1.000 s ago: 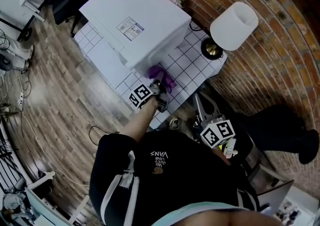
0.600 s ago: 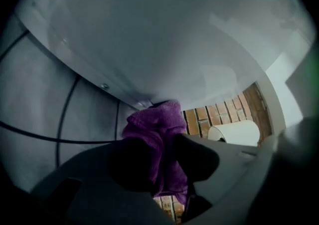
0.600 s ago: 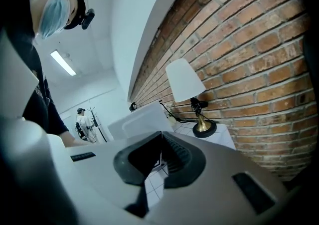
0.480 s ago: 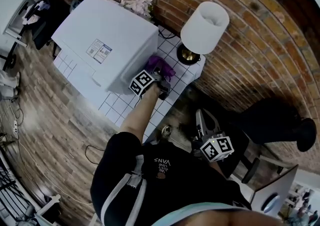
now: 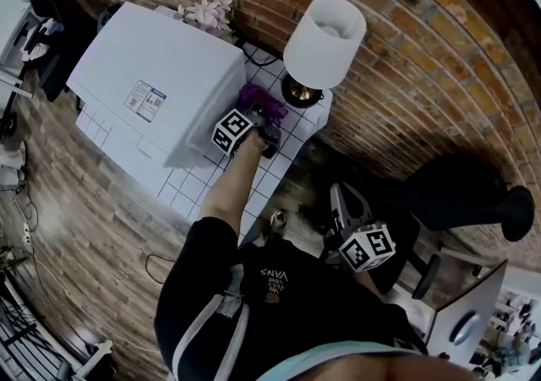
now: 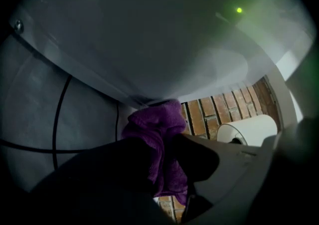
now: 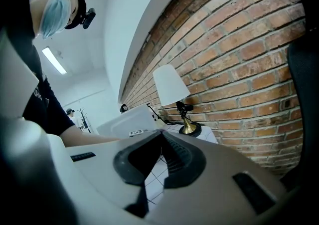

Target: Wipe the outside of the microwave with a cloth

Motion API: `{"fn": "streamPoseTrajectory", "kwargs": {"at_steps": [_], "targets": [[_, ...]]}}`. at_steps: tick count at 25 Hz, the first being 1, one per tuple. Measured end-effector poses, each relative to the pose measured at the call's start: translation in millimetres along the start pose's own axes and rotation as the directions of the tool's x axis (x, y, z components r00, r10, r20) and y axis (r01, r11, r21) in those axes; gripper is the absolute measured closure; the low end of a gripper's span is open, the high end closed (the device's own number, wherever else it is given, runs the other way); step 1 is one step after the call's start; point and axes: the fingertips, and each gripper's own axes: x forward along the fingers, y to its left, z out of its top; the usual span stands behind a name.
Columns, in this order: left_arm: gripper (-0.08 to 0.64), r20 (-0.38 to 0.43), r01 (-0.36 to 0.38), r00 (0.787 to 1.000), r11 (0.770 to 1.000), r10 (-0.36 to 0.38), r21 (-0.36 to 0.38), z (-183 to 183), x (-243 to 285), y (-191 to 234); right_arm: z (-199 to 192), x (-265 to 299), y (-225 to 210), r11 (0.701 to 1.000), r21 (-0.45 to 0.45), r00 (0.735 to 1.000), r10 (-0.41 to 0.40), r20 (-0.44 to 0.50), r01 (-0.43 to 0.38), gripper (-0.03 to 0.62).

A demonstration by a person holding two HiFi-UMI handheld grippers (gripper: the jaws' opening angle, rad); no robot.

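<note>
Cloth (image 5: 260, 100) moved twd microwave (image 5: 161, 75) rear; purple, bunched.

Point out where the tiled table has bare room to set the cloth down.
Bare tiles run along the near edge of the table, in front of the microwave. A smaller patch sits beside the lamp. Crowded: between microwave and lamp, where the left tool holds the purple cloth.

- The left tool (image 5: 262, 127) slides the purple cloth (image 5: 259, 102) back along the microwave (image 5: 161, 75) side.
- The cloth now sits just beside the lamp (image 5: 325, 31) base, nearer the brick wall (image 5: 406, 50).
</note>
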Motion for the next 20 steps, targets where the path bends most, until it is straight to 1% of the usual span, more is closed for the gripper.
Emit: {"fn": "streamPoseTrajectory", "kwargs": {"at_steps": [3, 8, 10, 13, 18, 20], "targets": [[0.419, -0.013, 0.009, 1.000, 1.000, -0.009, -0.011, -4.5, -8.3, -3.1, -1.6, 6.2, 5.6, 1.000, -0.007, 1.000, 0.021, 0.001, -0.021, 0.588], [0.419, -0.072, 0.103, 0.992, 0.995, -0.103, 0.003, -30.6, -44.2, -31.5, 7.2, 21.0, 23.6, 0.996, -0.026, 0.997, 0.081, 0.015, -0.081, 0.589], [0.419, -0.091, 0.123, 0.989, 0.991, -0.119, 0.048, -34.7, -67.2, -39.2, 11.4, 28.3, 35.6, 0.993, -0.039, 0.993, 0.113, 0.019, -0.112, 0.589], [0.419, -0.098, 0.127, 0.989, 0.982, -0.114, 0.142, -28.9, -106.3, -43.4, 12.4, 40.6, 54.1, 0.985, -0.052, 0.986, 0.166, 0.029, -0.165, 0.588], [0.420, -0.098, 0.117, 0.991, 0.961, -0.095, 0.250, -15.2, -180.3, -44.1, 8.3, 58.3, 90.5, 0.968, -0.069, 0.969, 0.243, 0.035, -0.240, 0.588], [0.419, -0.086, 0.104, 0.993, 0.955, -0.083, 0.277, -6.9, -210.6, -42.2, 6.6, 64.3, 108.4, 0.960, -0.077, 0.961, 0.274, 0.031, -0.271, 0.589]]}}
